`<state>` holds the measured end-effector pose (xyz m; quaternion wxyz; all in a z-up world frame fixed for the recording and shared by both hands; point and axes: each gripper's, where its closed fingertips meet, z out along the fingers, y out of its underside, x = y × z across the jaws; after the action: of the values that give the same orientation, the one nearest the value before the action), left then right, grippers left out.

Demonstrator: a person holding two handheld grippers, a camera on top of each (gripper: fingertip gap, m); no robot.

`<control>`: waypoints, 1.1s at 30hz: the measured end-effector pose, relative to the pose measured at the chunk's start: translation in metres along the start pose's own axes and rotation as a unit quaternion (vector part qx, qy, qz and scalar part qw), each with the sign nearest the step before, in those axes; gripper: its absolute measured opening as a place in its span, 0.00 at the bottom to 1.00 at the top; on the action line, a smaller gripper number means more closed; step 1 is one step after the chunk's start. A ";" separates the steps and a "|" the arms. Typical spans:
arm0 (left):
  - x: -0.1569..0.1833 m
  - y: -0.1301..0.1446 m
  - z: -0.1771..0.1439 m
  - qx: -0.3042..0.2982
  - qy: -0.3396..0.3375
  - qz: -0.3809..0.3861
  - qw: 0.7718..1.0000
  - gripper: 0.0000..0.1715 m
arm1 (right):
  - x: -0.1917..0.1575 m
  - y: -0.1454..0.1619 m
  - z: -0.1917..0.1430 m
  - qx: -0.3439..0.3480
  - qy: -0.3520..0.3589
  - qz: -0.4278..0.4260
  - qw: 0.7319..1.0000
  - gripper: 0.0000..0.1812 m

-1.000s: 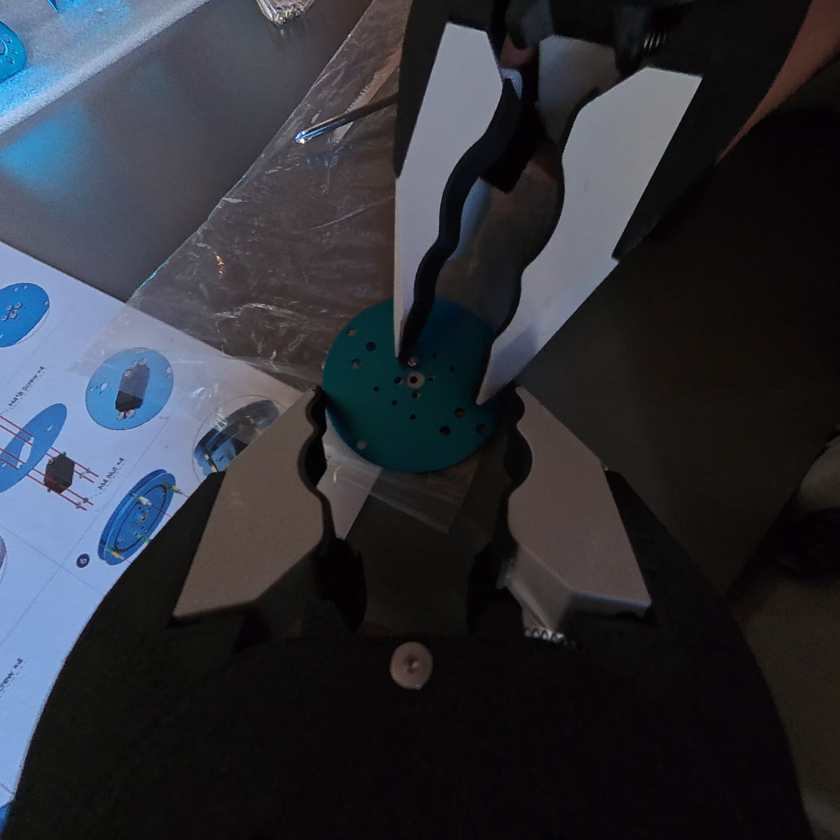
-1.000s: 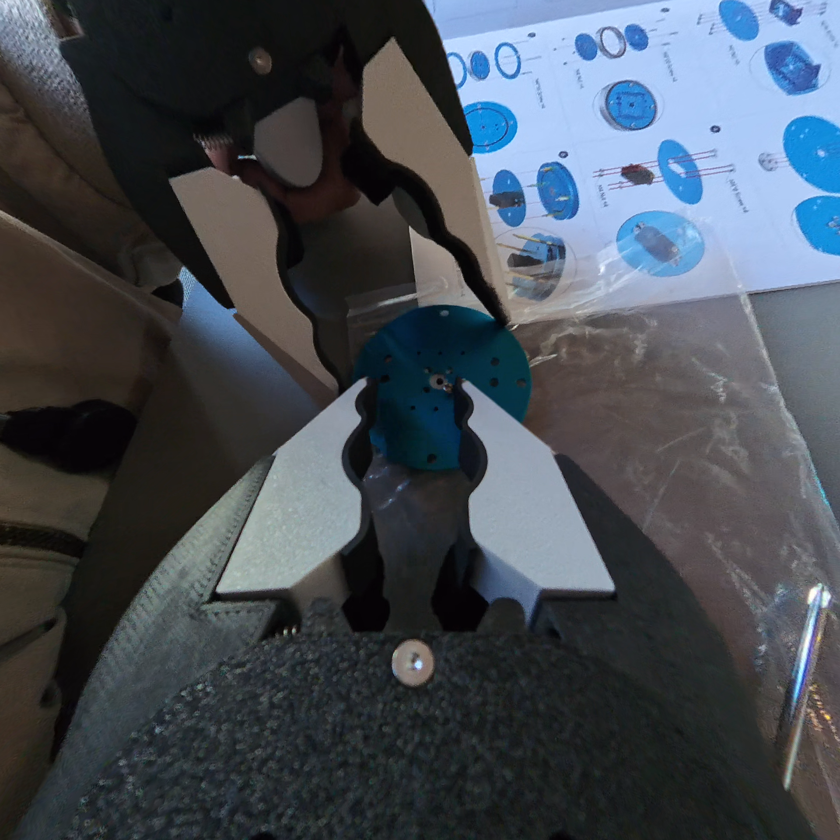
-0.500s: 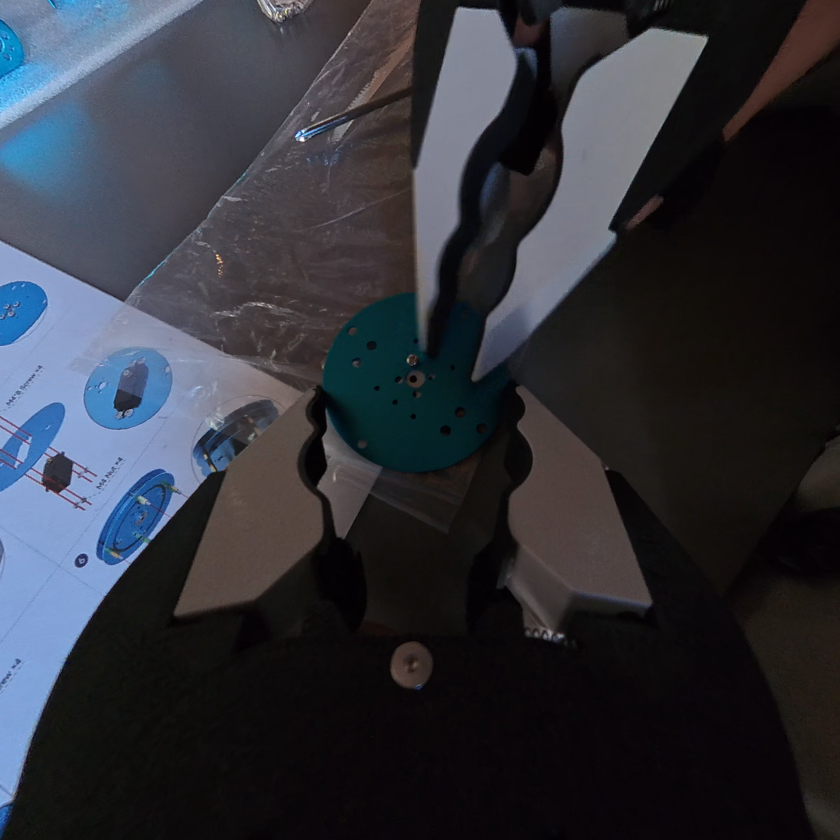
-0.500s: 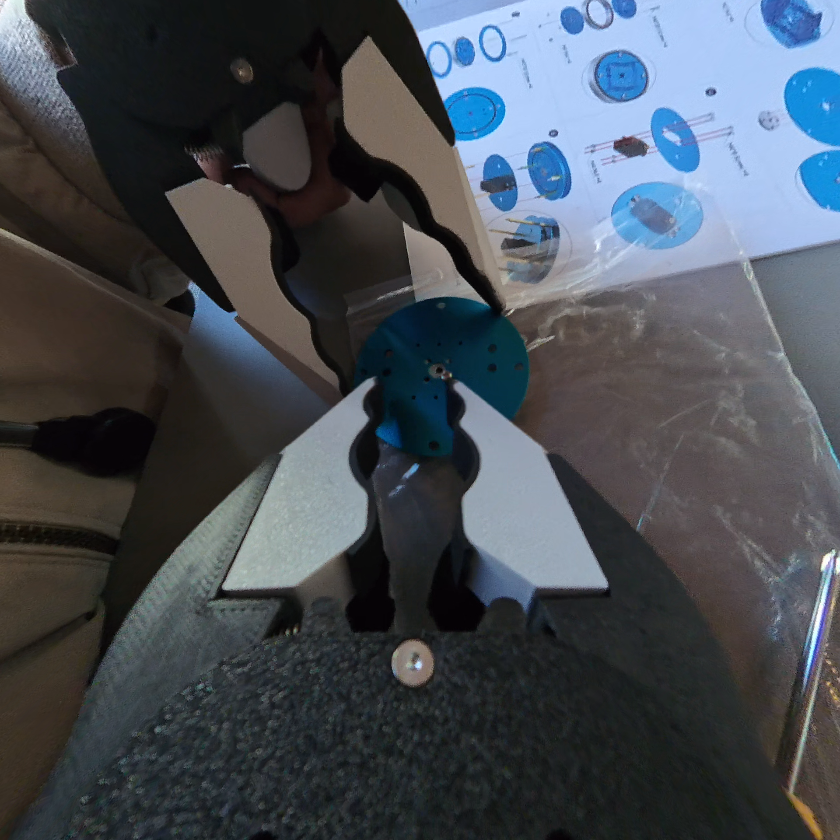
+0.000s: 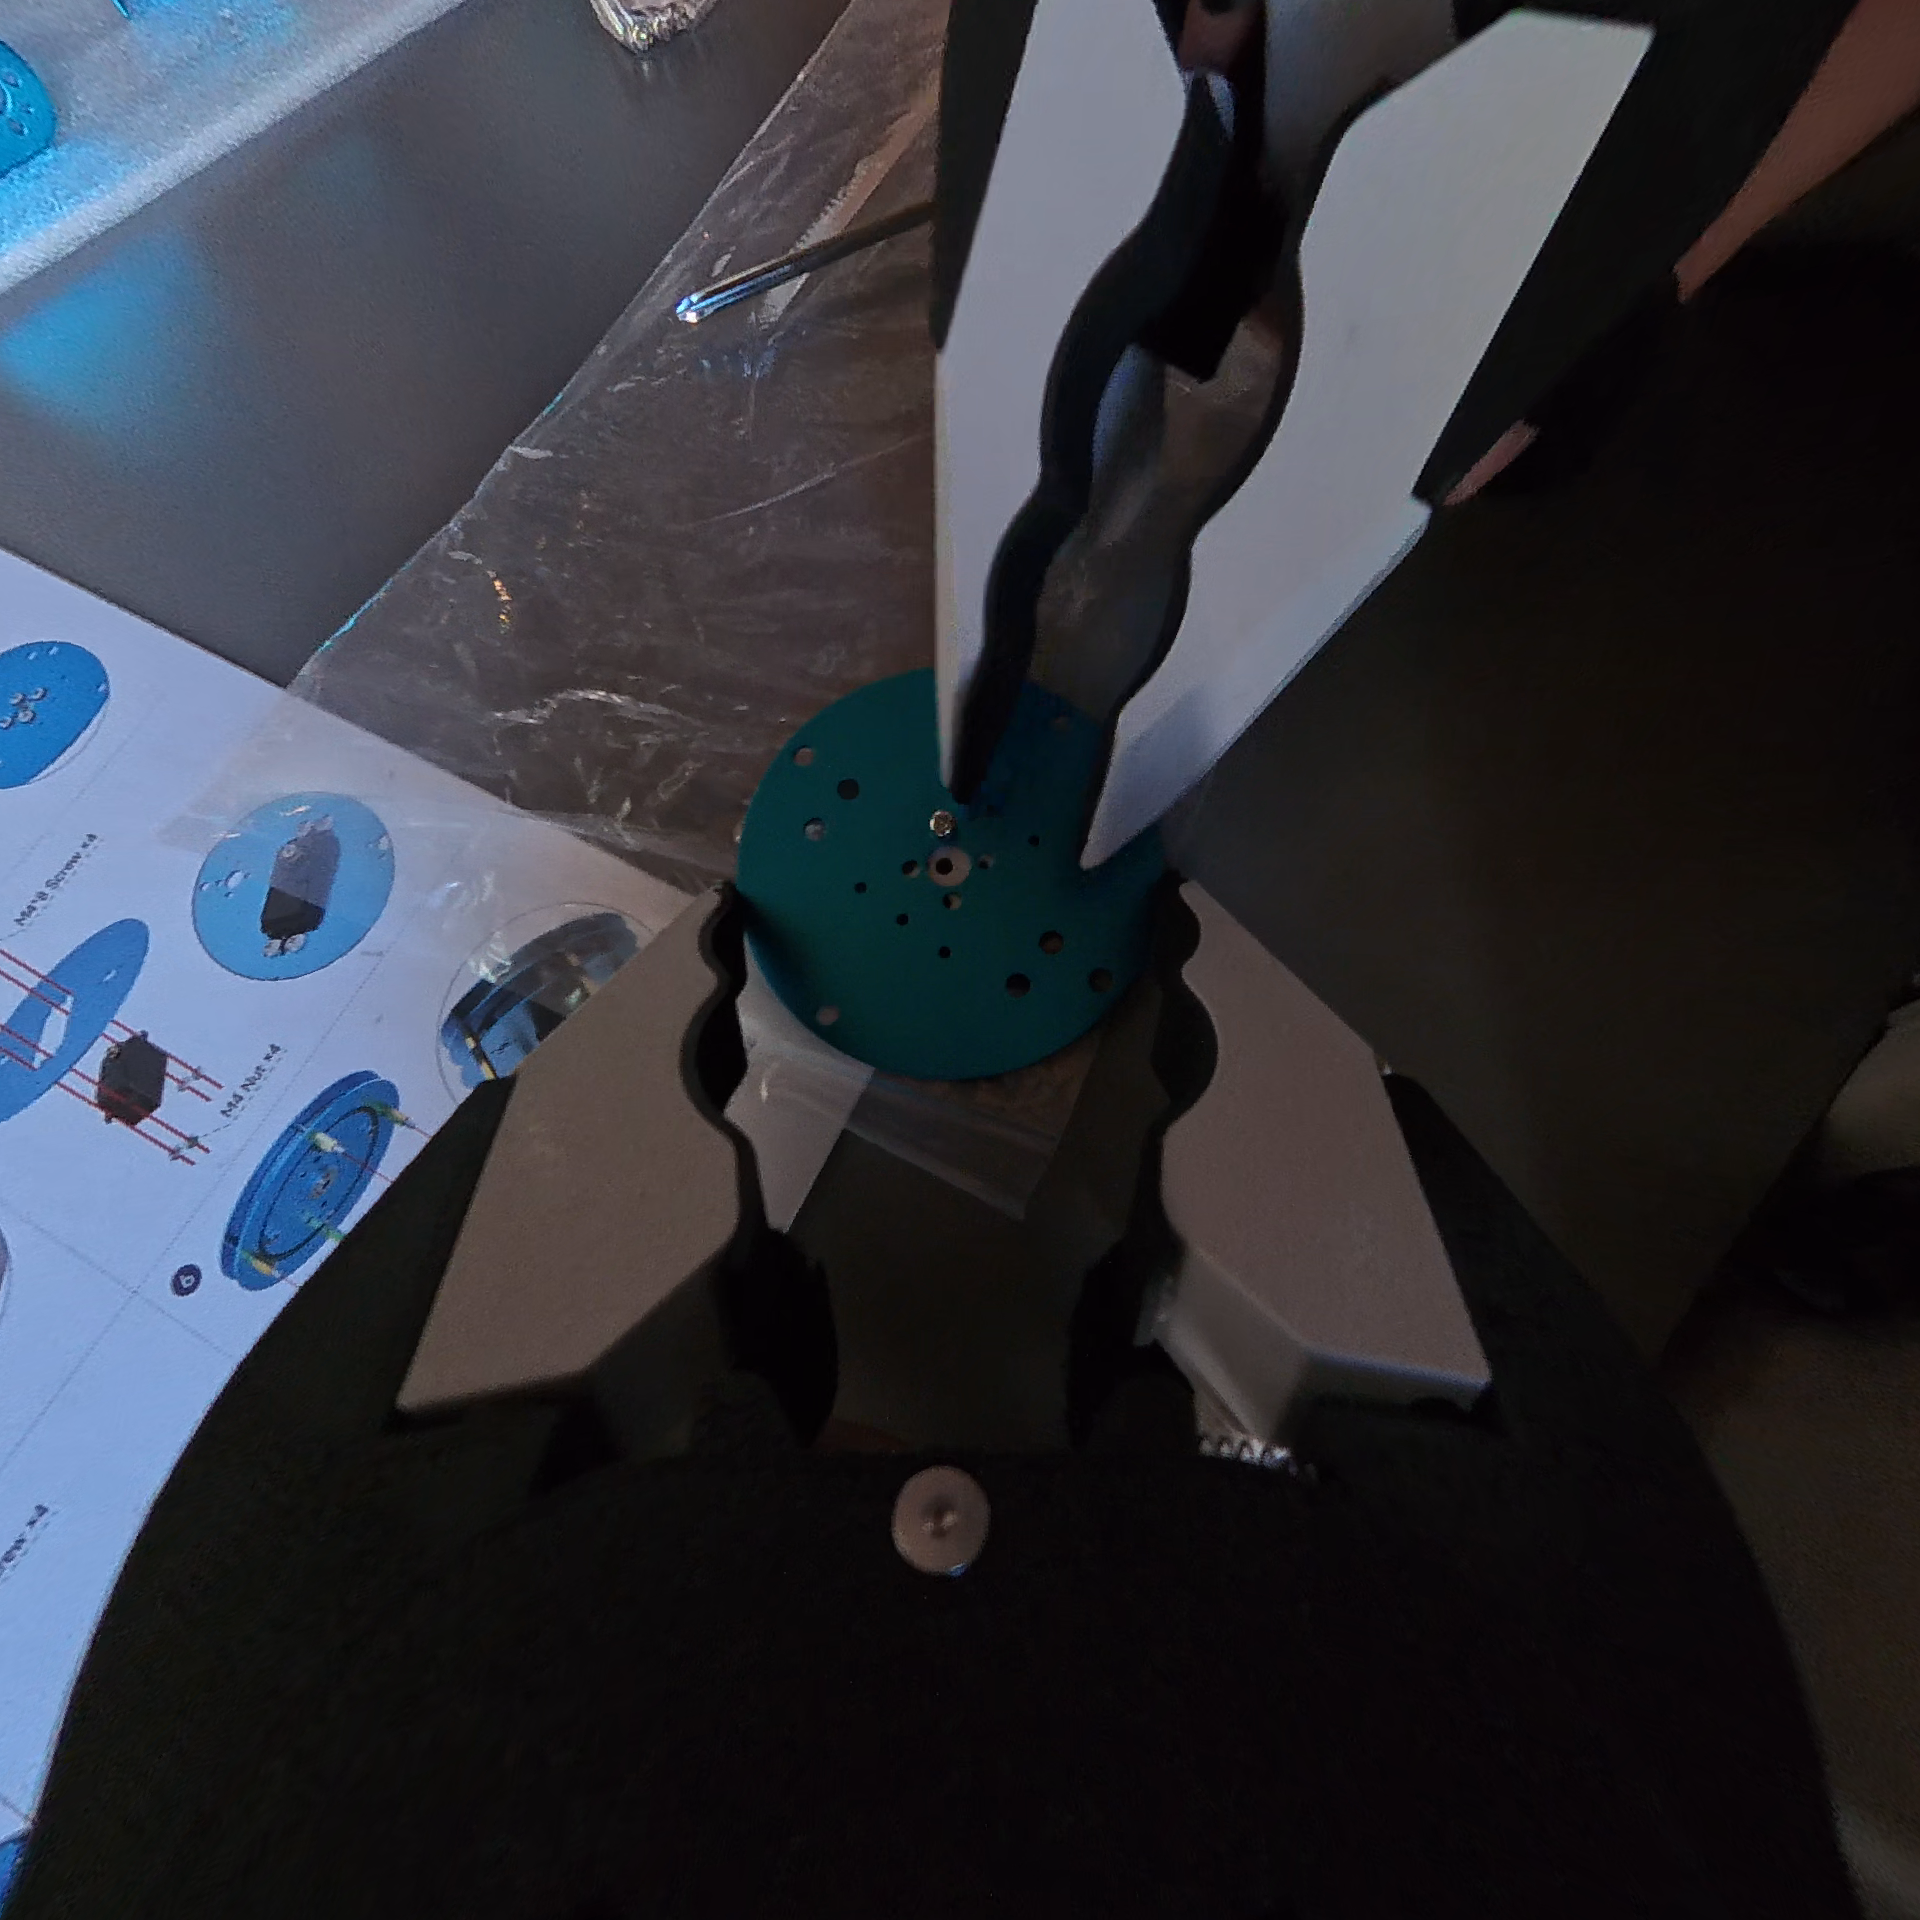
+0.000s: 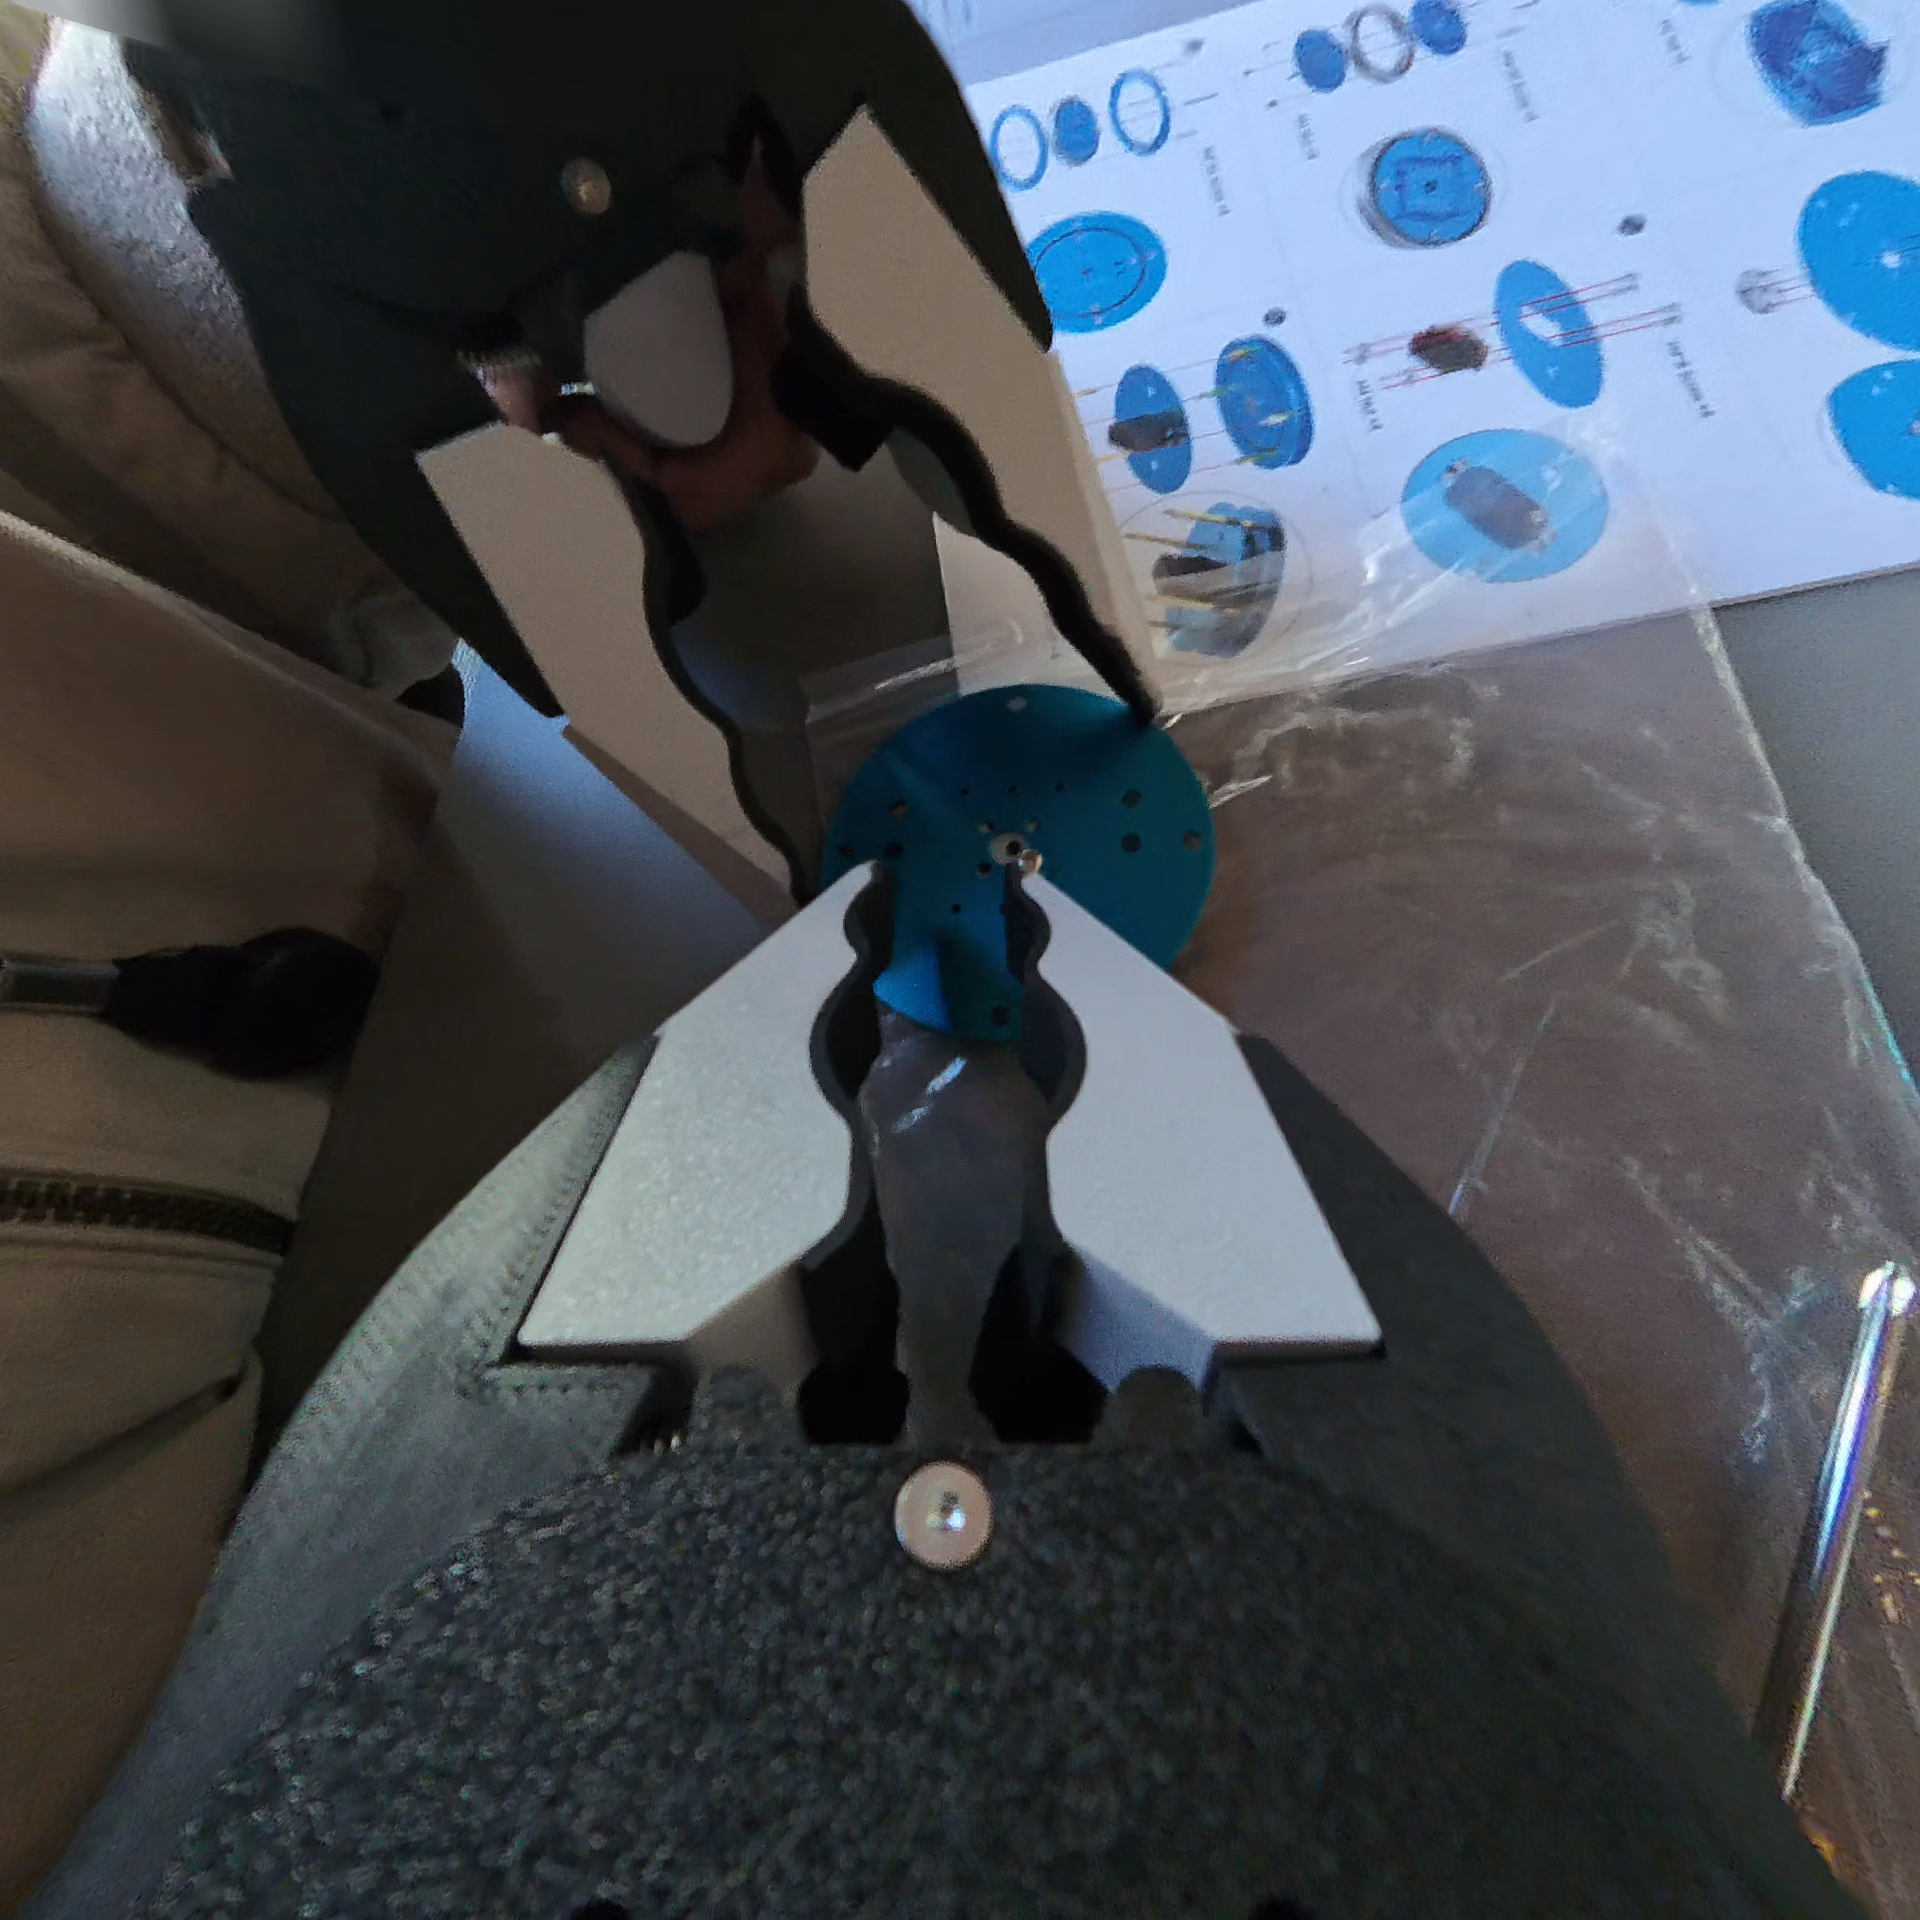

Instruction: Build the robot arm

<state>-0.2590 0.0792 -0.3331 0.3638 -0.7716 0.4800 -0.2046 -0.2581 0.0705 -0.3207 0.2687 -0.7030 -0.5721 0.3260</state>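
A teal-blue round plate (image 5: 935,987) with several small holes lies on clear plastic. My left gripper (image 5: 945,899) has a fingertip against each side of its rim and is shut on it. It also shows in the right wrist view (image 6: 971,805), reaching in from the top left. My right gripper (image 6: 951,878) comes from the opposite side with its tips just over the plate (image 6: 1122,862) near its centre, jaws a narrow gap apart and empty. In the left wrist view it (image 5: 1029,831) enters from the top. A tiny silver screw (image 5: 942,823) stands in the plate beside one right fingertip (image 6: 1029,857).
A printed sheet with blue diagrams (image 5: 156,935) (image 6: 1455,312) lies on the grey table. A clear plastic bag (image 5: 623,582) (image 6: 1507,935) lies under the plate. A screwdriver shaft (image 5: 800,260) (image 6: 1849,1475) rests on it. A person's beige clothing (image 6: 125,727) is close by. Left and right tips are no more than a few centimetres apart.
My right gripper's jaws have narrowed over the plate's centre and shifted slightly. My left gripper and the plate have stayed put.
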 end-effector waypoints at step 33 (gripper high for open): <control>0.001 0.000 0.000 0.000 0.003 0.000 1.000 0.47 | 0.001 0.001 0.006 0.004 0.017 -0.013 1.000 0.17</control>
<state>-0.2586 0.0784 -0.3330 0.3624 -0.7707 0.4815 -0.2071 -0.2619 0.0717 -0.3256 0.2851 -0.7001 -0.5753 0.3124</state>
